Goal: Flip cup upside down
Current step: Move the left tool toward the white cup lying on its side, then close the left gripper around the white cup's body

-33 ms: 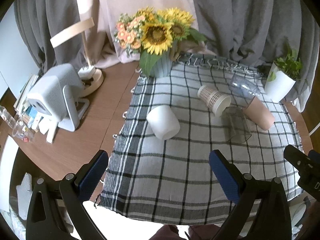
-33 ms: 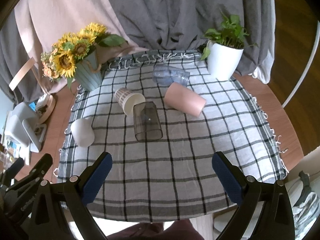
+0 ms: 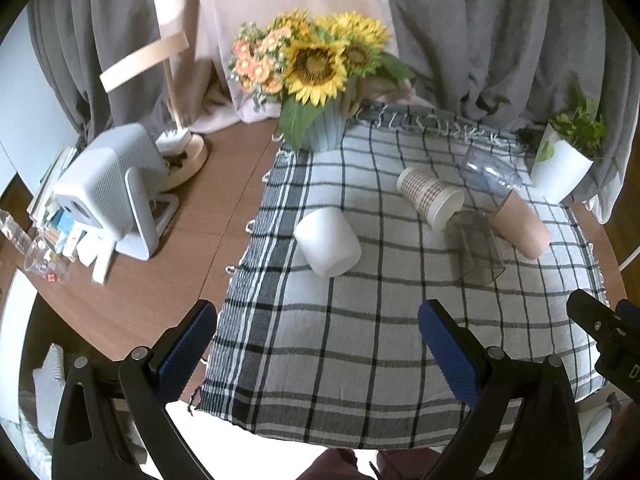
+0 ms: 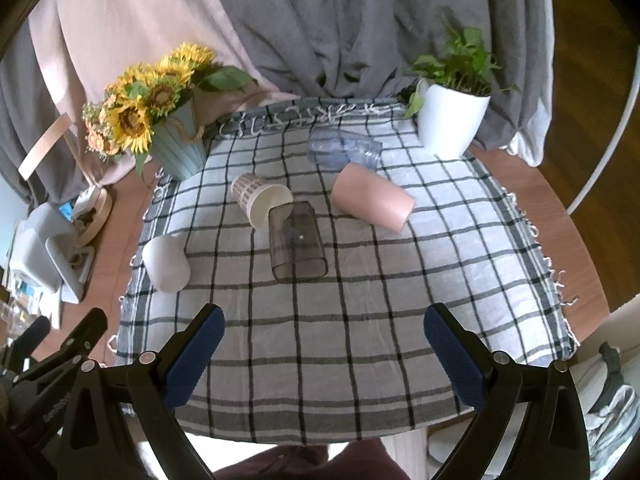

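Note:
Several cups lie on their sides on a checked cloth. A white cup lies at the left. A patterned paper cup, a smoky clear cup, a pink cup and a clear bluish cup lie further back. My left gripper is open and empty above the cloth's near left part. My right gripper is open and empty above the near middle. Each gripper's black frame shows at the edge of the other's view.
A sunflower vase stands at the cloth's back left, a white plant pot at the back right. A grey device, a wooden lamp and small clutter sit on the brown table to the left.

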Motion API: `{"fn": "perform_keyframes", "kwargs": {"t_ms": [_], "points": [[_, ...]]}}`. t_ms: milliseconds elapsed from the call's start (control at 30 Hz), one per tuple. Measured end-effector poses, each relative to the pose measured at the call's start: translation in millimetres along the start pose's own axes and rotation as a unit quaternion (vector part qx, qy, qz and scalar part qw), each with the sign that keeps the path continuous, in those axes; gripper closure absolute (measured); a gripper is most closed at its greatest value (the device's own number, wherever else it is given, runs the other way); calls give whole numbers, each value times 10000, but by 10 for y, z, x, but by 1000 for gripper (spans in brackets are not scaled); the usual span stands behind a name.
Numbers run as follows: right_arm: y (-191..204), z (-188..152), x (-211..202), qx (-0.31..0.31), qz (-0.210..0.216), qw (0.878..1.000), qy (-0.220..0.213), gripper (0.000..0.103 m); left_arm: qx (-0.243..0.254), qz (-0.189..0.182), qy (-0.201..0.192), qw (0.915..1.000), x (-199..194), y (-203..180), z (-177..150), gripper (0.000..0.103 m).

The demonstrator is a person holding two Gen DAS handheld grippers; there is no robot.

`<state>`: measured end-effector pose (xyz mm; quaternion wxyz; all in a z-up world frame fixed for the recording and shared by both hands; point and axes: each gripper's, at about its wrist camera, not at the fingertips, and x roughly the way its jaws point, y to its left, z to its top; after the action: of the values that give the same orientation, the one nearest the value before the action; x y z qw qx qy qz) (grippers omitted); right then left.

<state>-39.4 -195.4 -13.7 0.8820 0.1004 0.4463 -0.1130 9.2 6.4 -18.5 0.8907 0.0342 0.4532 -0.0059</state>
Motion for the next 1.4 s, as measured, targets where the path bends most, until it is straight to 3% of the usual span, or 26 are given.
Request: {"fn": "perform_keyframes", "kwargs": {"t_ms": [233, 567, 700, 1400], "points": [[60, 55, 318, 2, 218, 9988, 449, 3, -372, -183, 558, 9976, 361, 100, 82, 0], [182, 300, 872, 10, 306, 9956, 884, 3, -737, -193, 863, 9934, 855, 152, 304, 0], [194, 381, 980, 9, 249, 9959, 868, 3, -885, -205, 996, 9909, 1078, 163, 397, 1], [135, 562, 1513, 97, -70, 9936, 1121, 3, -763, -6, 1581, 9845, 2105, -13, 574, 12]]}}
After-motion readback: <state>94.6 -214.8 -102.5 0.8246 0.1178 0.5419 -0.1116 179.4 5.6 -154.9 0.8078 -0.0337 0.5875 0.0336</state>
